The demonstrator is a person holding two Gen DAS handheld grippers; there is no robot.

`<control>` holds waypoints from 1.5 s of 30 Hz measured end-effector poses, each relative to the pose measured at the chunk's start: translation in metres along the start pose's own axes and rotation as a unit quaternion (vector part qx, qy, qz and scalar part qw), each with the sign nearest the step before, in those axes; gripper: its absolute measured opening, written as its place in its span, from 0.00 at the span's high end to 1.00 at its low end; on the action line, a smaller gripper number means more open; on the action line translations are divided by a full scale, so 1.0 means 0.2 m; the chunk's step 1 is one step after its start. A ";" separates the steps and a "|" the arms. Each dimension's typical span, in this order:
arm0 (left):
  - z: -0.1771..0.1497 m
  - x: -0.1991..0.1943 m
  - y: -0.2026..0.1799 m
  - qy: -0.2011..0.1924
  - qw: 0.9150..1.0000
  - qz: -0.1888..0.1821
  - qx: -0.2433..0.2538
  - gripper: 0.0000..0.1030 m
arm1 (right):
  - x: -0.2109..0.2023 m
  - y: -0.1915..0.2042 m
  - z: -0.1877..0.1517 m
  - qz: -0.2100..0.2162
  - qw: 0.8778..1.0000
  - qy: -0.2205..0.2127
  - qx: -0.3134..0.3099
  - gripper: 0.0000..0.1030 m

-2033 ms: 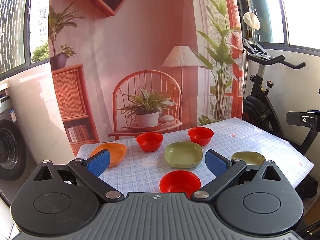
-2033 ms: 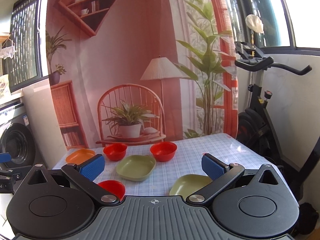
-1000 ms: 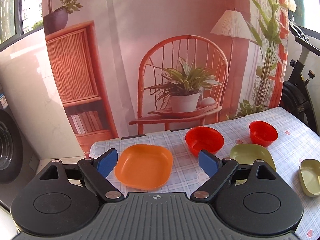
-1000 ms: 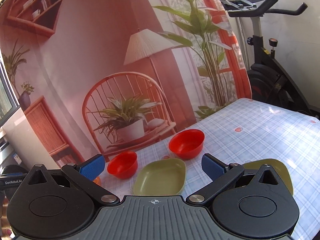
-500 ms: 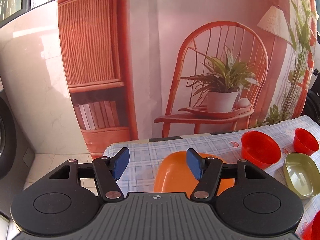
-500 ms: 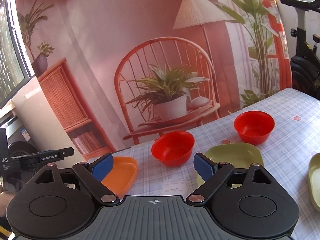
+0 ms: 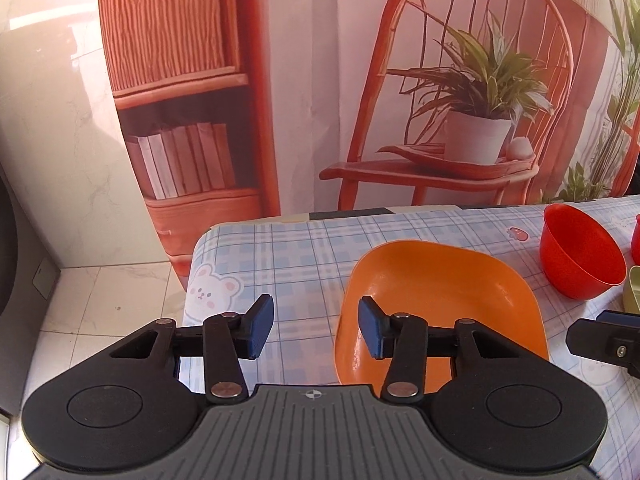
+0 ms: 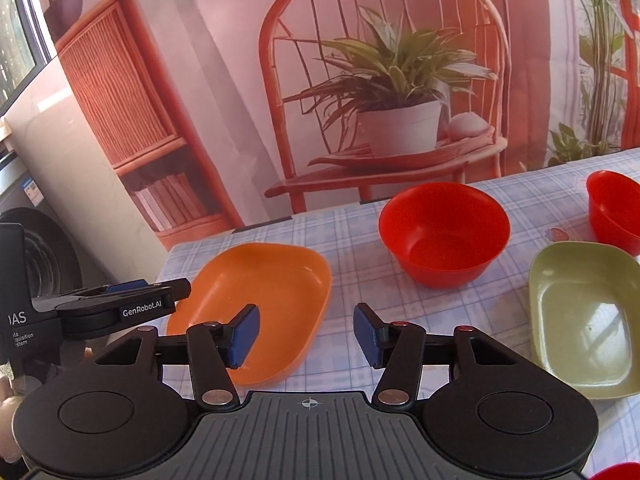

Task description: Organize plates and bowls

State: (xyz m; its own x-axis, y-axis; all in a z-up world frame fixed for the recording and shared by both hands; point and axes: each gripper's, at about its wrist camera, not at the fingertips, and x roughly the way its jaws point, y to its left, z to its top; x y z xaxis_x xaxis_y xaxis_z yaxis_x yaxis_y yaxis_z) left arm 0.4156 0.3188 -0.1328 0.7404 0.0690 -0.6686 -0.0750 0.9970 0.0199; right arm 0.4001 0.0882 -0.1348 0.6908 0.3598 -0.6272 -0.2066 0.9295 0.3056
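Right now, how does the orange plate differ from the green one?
The orange plate sits at the table's left end with both grippers at it: left gripper straddling its left rim, right gripper its right rim. The green plate lies farther right, untouched. Both are shallow, rounded-square, empty and upright on the checked cloth.

A checked tablecloth (image 7: pixel 288 248) lies before a printed backdrop (image 8: pixel 224 60).
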 end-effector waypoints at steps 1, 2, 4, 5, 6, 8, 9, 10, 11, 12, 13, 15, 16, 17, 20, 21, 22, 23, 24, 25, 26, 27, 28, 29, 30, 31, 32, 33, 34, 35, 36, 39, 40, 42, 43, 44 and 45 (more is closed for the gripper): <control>-0.01 0.01 0.00 0.000 1.000 -0.005 -0.004 0.56 | 0.04 0.00 0.01 -0.004 1.000 0.003 -0.002 0.59; -0.01 0.01 -0.01 0.000 1.000 -0.009 -0.004 0.56 | 0.07 0.01 0.01 -0.007 1.000 0.005 -0.005 0.60; -0.03 0.02 -0.03 0.003 1.000 -0.007 0.006 0.61 | 0.13 0.02 0.02 -0.011 1.000 0.013 -0.009 0.62; -0.04 0.02 -0.05 0.006 1.000 -0.006 0.011 0.63 | 0.16 0.01 0.03 -0.013 1.000 0.016 -0.010 0.64; -0.05 0.03 -0.05 0.010 1.000 -0.008 0.014 0.68 | 0.18 0.01 0.02 -0.015 1.000 0.023 -0.012 0.68; -0.07 0.05 -0.06 0.018 1.000 -0.010 0.017 0.77 | 0.20 0.02 0.01 -0.020 0.999 0.035 -0.012 0.70; -0.08 0.05 -0.06 0.020 1.000 -0.011 0.018 0.81 | 0.21 0.01 0.01 -0.016 0.999 0.040 -0.008 0.71; -0.09 0.06 -0.06 0.022 1.000 -0.012 0.016 0.84 | 0.22 0.01 0.00 -0.014 0.999 0.045 -0.006 0.72; -0.09 0.06 -0.05 0.024 1.000 -0.013 0.015 0.86 | 0.22 0.01 -0.01 -0.014 0.999 0.049 -0.004 0.73; -0.10 0.06 -0.05 0.025 1.000 -0.012 0.013 0.88 | 0.23 0.01 -0.01 -0.013 0.998 0.054 -0.001 0.76; -0.11 0.06 -0.05 0.025 1.000 -0.012 0.012 0.89 | 0.24 0.00 -0.02 -0.009 0.998 0.059 0.003 0.78; -0.12 0.06 -0.04 0.023 1.000 -0.015 0.006 0.89 | 0.25 -0.01 -0.02 -0.004 0.998 0.066 0.014 0.86; -0.12 0.06 -0.04 0.023 1.000 -0.016 0.003 0.89 | 0.25 -0.02 -0.02 -0.004 0.997 0.069 0.018 0.89; -0.12 0.06 -0.04 0.023 1.000 -0.017 0.000 0.90 | 0.26 -0.03 -0.02 -0.001 0.997 0.070 0.025 0.89; -0.13 0.05 -0.04 0.025 0.999 -0.021 -0.004 0.91 | 0.26 -0.06 -0.02 0.009 0.997 0.071 0.042 0.90; -0.14 0.04 -0.04 0.026 0.999 -0.022 -0.005 0.91 | 0.26 -0.07 -0.02 0.010 0.996 0.072 0.046 0.91; -0.14 0.04 -0.05 0.026 0.999 -0.022 -0.002 0.91 | 0.25 -0.07 -0.02 0.010 0.996 0.072 0.049 0.91; -0.15 0.03 -0.06 0.026 0.999 -0.019 0.002 0.91 | 0.25 -0.07 -0.02 0.010 0.996 0.072 0.053 0.91; -0.15 0.02 -0.06 0.025 1.000 -0.017 0.005 0.91 | 0.24 -0.08 -0.03 0.012 0.996 0.072 0.058 0.91; -0.15 0.01 -0.07 0.025 0.999 -0.018 0.008 0.91 | 0.23 -0.08 -0.03 0.012 0.995 0.073 0.064 0.91; -0.15 0.00 -0.06 0.025 0.999 -0.019 0.007 0.91 | 0.22 -0.09 -0.03 0.013 0.995 0.074 0.069 0.91; -0.16 -0.01 -0.06 0.025 0.999 -0.021 0.006 0.91 | 0.21 -0.09 -0.04 0.013 0.995 0.074 0.071 0.91; -0.15 -0.03 -0.06 0.024 0.999 -0.024 0.002 0.91 | 0.20 -0.09 -0.04 0.014 0.995 0.073 0.072 0.91; -0.15 -0.04 -0.06 0.024 0.999 -0.026 0.000 0.91 | 0.17 -0.10 -0.05 0.017 0.995 0.071 0.074 0.91; -0.15 -0.06 -0.07 0.023 0.999 -0.027 0.000 0.91 | 0.15 -0.11 -0.05 0.019 0.994 0.069 0.078 0.91; -0.14 -0.09 -0.07 0.019 0.999 -0.028 0.001 0.91 | 0.13 -0.11 -0.05 0.021 0.994 0.067 0.082 0.91; -0.14 -0.11 -0.08 0.016 0.999 -0.030 0.002 0.91 | 0.11 -0.12 -0.05 0.023 0.994 0.065 0.084 0.91; -0.13 -0.13 -0.09 0.015 0.999 -0.030 0.004 0.91 | 0.08 -0.12 -0.05 0.024 0.994 0.062 0.081 0.91; -0.12 -0.16 -0.11 0.012 0.999 -0.030 0.008 0.91 | 0.06 -0.12 -0.05 0.023 0.995 0.058 0.076 0.91; -0.11 -0.19 -0.13 0.009 0.999 -0.029 0.011 0.91 | 0.03 -0.11 -0.05 0.023 0.996 0.053 0.073 0.91; -0.11 -0.22 -0.14 0.006 1.000 -0.027 0.014 0.91 | 0.01 -0.11 -0.05 0.024 0.996 0.048 0.071 0.91; -0.09 -0.30 -0.18 0.004 1.000 -0.026 0.012 0.91 | -0.10 -0.14 -0.03 0.033 0.996 0.038 0.075 0.91; -0.08 -0.33 -0.20 0.003 1.000 -0.026 0.011 0.91 | -0.12 -0.14 -0.03 0.036 0.996 0.036 0.079 0.91; -0.08 -0.40 -0.24 -0.004 1.000 -0.020 0.014 0.91 | -0.21 -0.17 -0.01 0.046 0.995 0.026 0.089 0.91; -0.08 -0.45 -0.27 -0.009 1.000 -0.015 0.013 0.91 | -0.26 -0.19 0.00 0.054 0.994 0.018 0.091 0.91; -0.08 -0.49 -0.29 -0.012 1.000 -0.012 0.014 0.90 | -0.31 -0.21 0.00 0.060 0.994 0.008 0.088 0.91; -0.08 -0.52 -0.32 -0.014 1.000 -0.010 0.017 0.90 | -0.36 -0.22 0.00 0.062 0.995 -0.001 0.084 0.91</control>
State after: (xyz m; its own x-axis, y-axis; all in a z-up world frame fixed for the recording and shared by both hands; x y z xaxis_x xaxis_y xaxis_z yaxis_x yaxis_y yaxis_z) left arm 0.3320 0.2471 -0.0769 0.7606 0.0502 -0.6473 -0.0386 0.9987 0.0322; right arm 0.3598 0.0226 -0.1031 0.6693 0.4701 -0.5754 -0.1723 0.8515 0.4953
